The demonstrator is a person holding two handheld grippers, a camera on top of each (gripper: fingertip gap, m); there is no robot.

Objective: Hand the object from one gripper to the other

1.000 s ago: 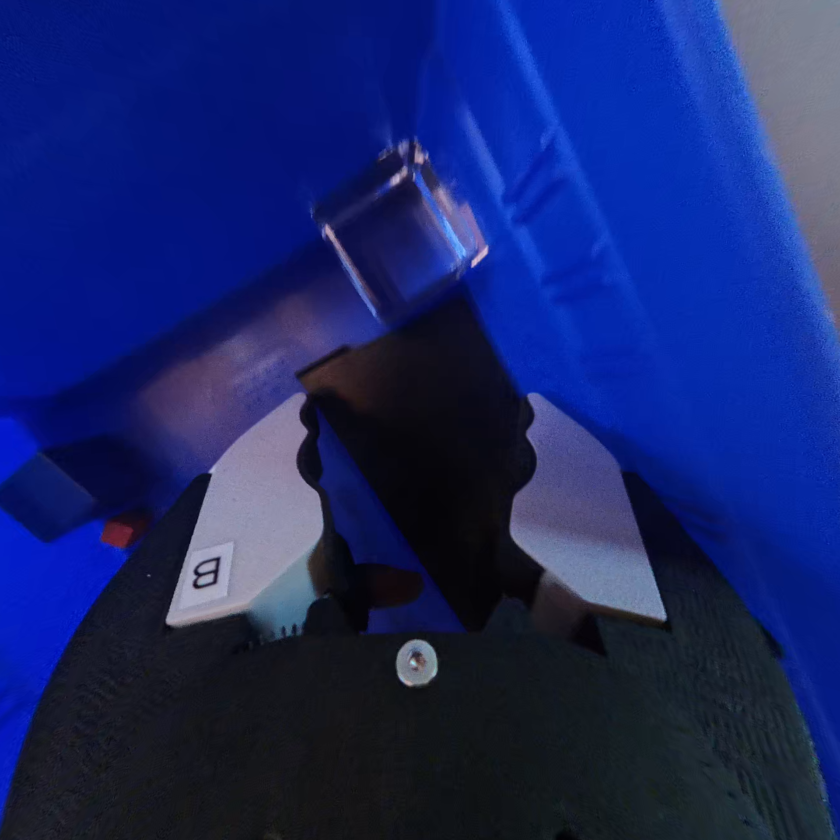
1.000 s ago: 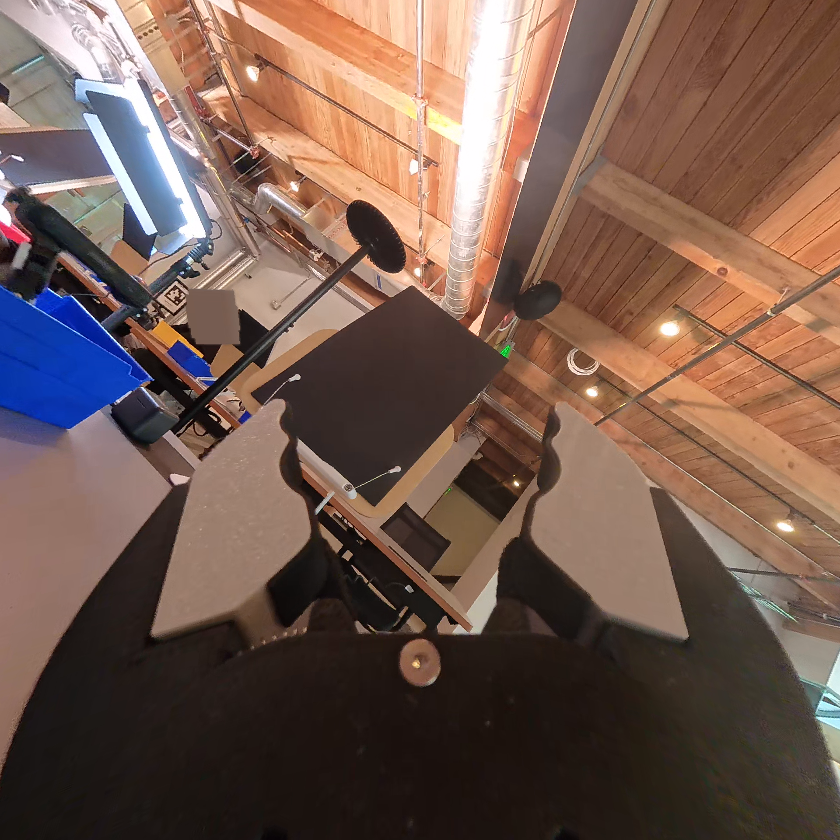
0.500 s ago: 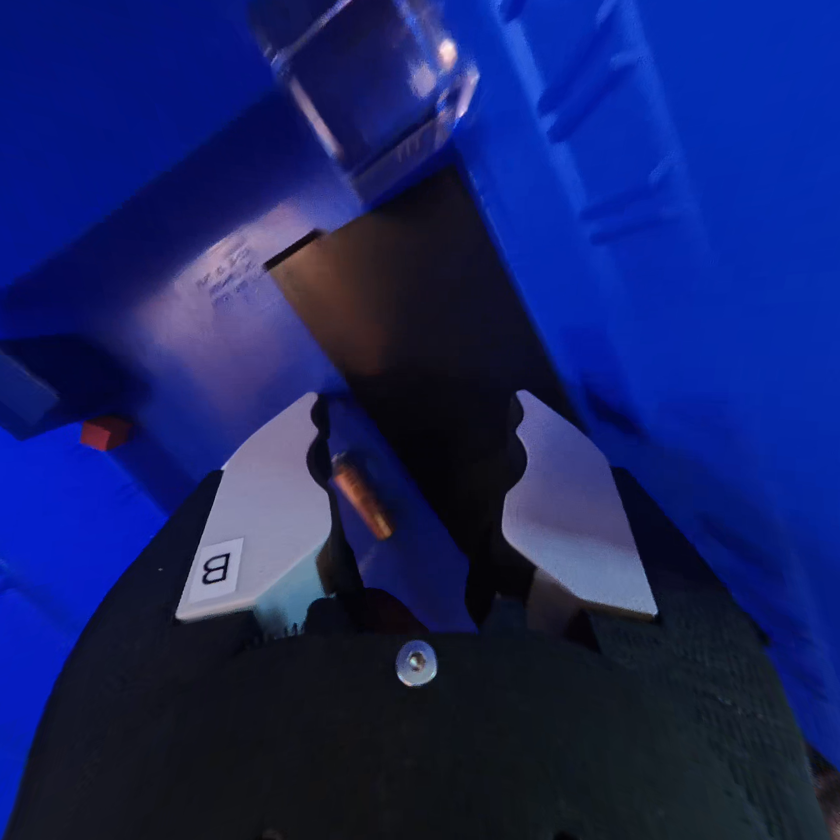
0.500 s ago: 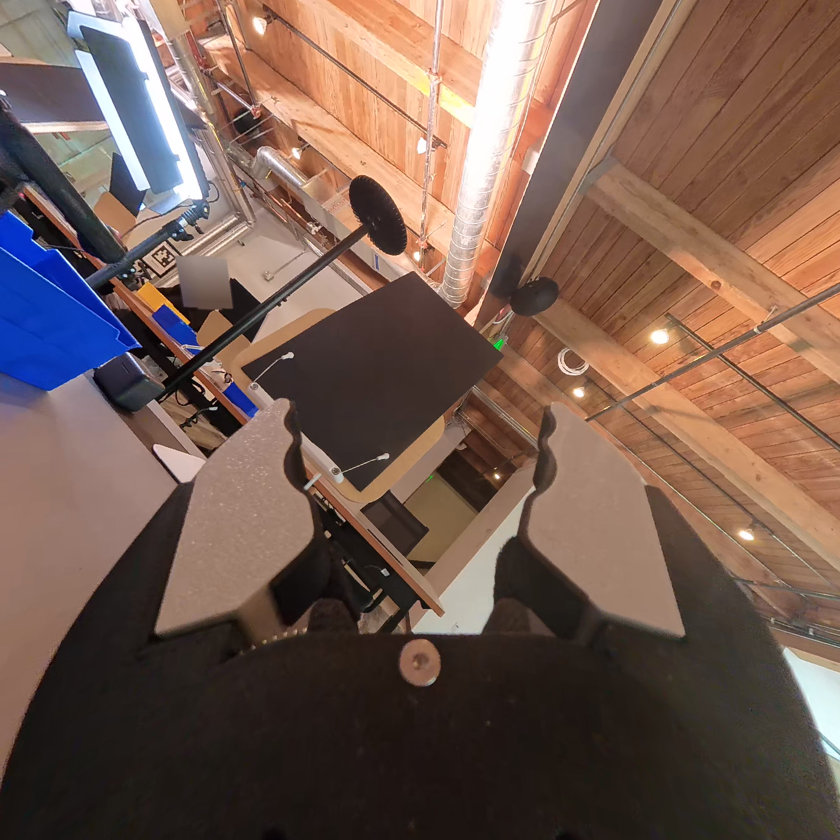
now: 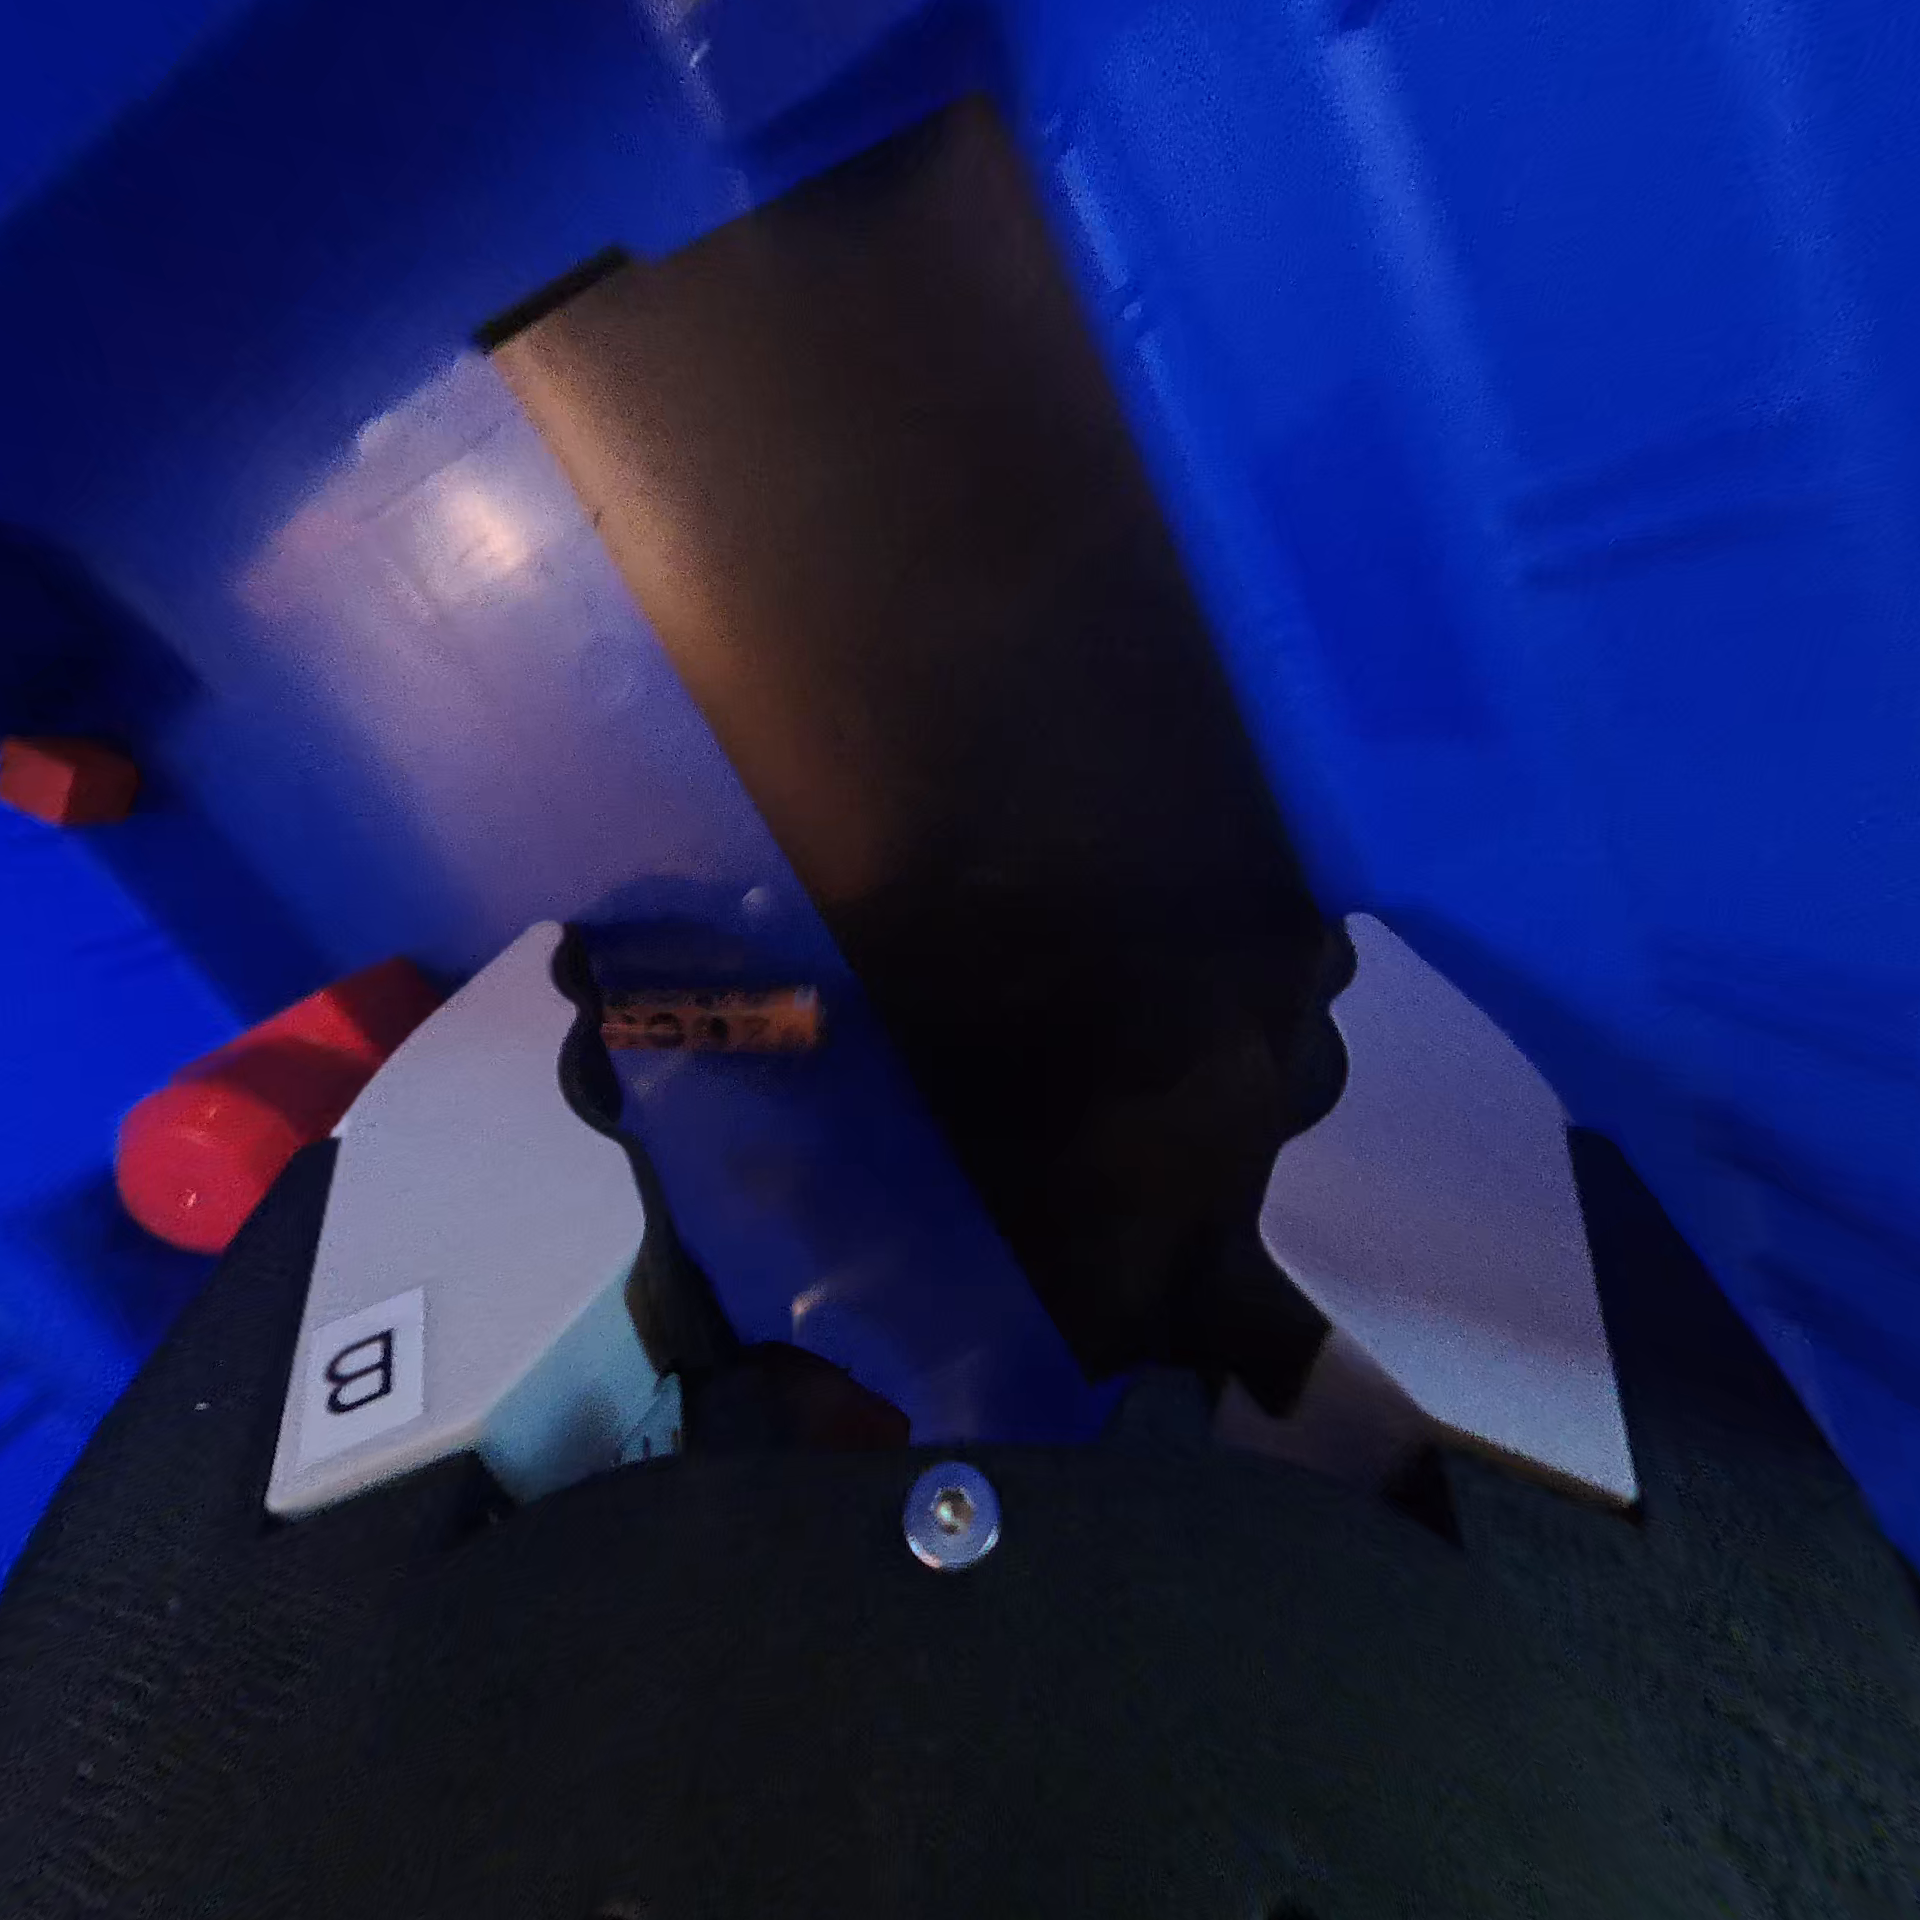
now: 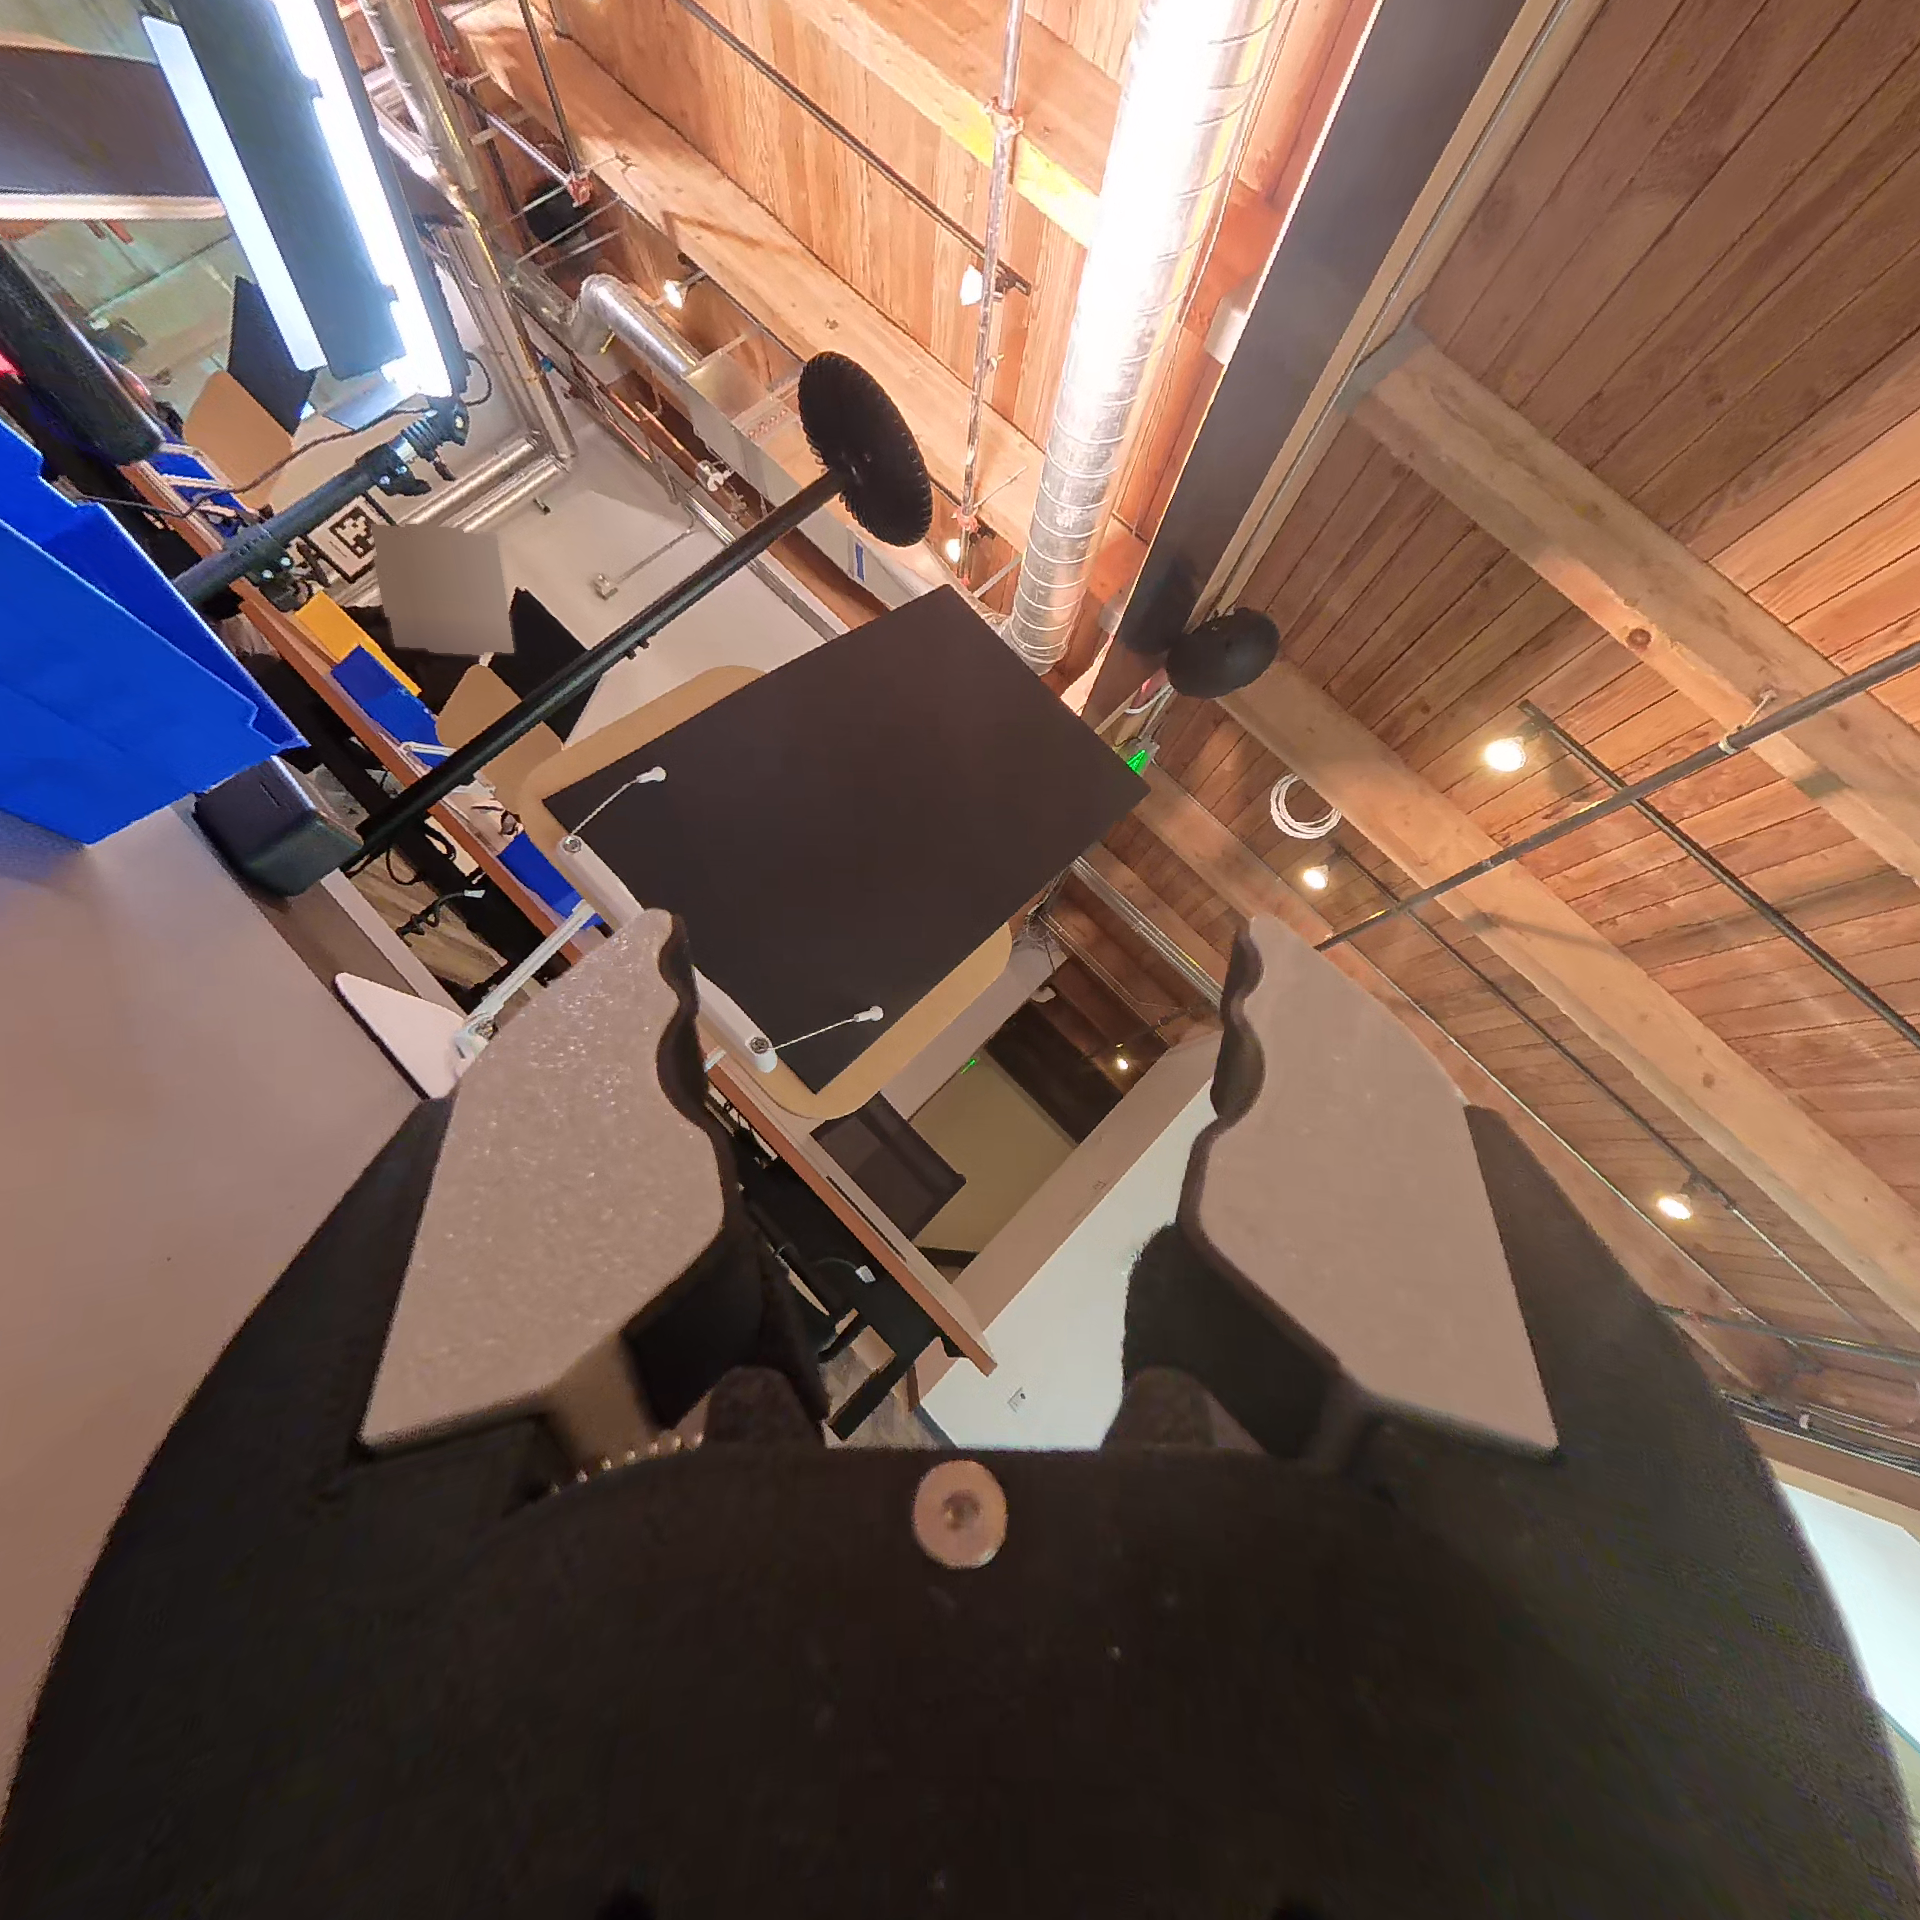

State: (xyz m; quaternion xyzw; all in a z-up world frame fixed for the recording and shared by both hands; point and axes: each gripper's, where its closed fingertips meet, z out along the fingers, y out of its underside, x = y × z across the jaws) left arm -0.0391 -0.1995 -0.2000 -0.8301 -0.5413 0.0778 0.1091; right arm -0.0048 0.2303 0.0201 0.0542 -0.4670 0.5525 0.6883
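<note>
Left gripper has pushed deeper into the blue bin; the clear cube seen earlier is out of frame, and a red cylinder now shows at the left finger. Jaws spread, holding nothing, straddling a dark flat panel on the bin floor. Small copper-toned cylinder lies just beside the left fingertip, probably the pick target. Small red block sits farther left. Right gripper is released, empty, aimed at the ceiling, likely waiting for the handoff.
</note>
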